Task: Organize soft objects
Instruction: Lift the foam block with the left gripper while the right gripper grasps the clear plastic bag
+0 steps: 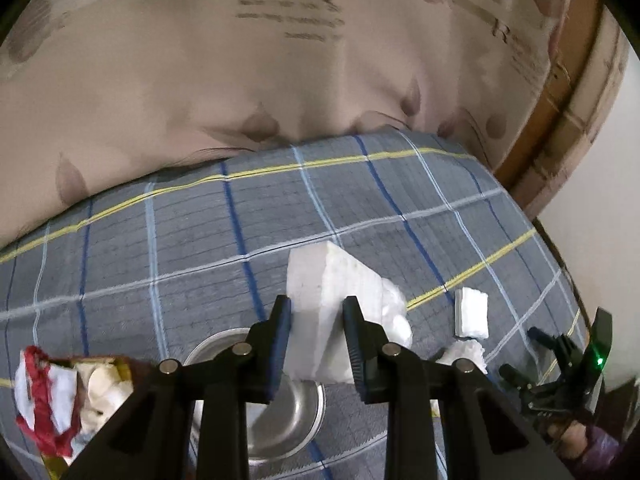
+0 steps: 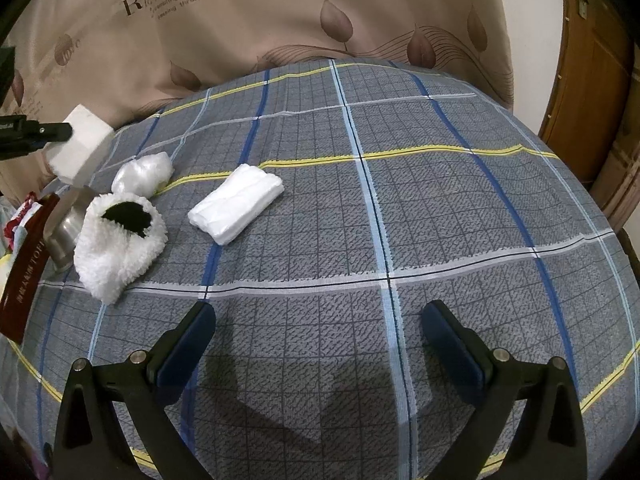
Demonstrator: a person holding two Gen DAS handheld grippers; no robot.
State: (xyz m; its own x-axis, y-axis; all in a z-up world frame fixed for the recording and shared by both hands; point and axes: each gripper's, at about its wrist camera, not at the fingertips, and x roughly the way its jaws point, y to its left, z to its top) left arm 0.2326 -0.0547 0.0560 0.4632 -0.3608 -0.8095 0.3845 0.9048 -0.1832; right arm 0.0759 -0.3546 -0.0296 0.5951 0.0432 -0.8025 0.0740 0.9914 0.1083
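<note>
My left gripper [image 1: 316,344] is shut on a white foam block [image 1: 326,300] and holds it above a steel bowl [image 1: 280,420]. The block [image 2: 80,148] and bowl [image 2: 66,220] also show at the far left of the right wrist view. My right gripper [image 2: 318,340] is open and empty above the plaid cloth. A folded white pad [image 2: 236,208], a fluffy white slipper [image 2: 116,248] and a crumpled white plastic piece [image 2: 142,172] lie on the cloth ahead and left of it. The pad [image 1: 472,312] also shows in the left wrist view.
A blue-grey plaid cloth [image 2: 400,200] covers the surface. A beige leaf-print curtain [image 1: 240,80] hangs behind. A red bag with soft items [image 1: 52,396] sits at the left. A wooden door [image 2: 592,80] is at the right.
</note>
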